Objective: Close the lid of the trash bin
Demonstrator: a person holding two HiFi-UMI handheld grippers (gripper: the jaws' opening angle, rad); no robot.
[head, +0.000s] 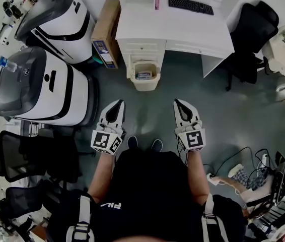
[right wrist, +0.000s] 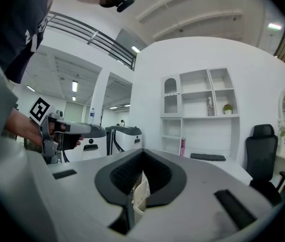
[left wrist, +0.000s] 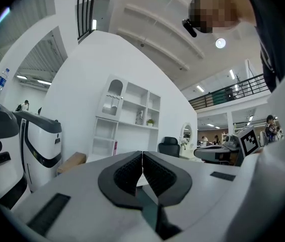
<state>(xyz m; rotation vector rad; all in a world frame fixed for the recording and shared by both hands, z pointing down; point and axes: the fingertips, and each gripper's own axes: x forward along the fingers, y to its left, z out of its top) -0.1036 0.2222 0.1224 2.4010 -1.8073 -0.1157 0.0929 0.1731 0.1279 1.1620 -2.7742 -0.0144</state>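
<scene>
A cream trash bin stands open on the floor against the front of the white desk, with some rubbish showing inside. Its lid seems to stand upright behind the opening. Both grippers are held level in front of the person, well short of the bin. My left gripper is shut with nothing in it, its pads meeting in the left gripper view. My right gripper is shut and holds nothing too. In the right gripper view, part of the bin shows through the gap behind the jaws.
Two large white-and-grey machines stand at the left, one with a water bottle on top. A cardboard box leans beside the desk. A keyboard lies on the desk. Black chairs and floor cables flank me.
</scene>
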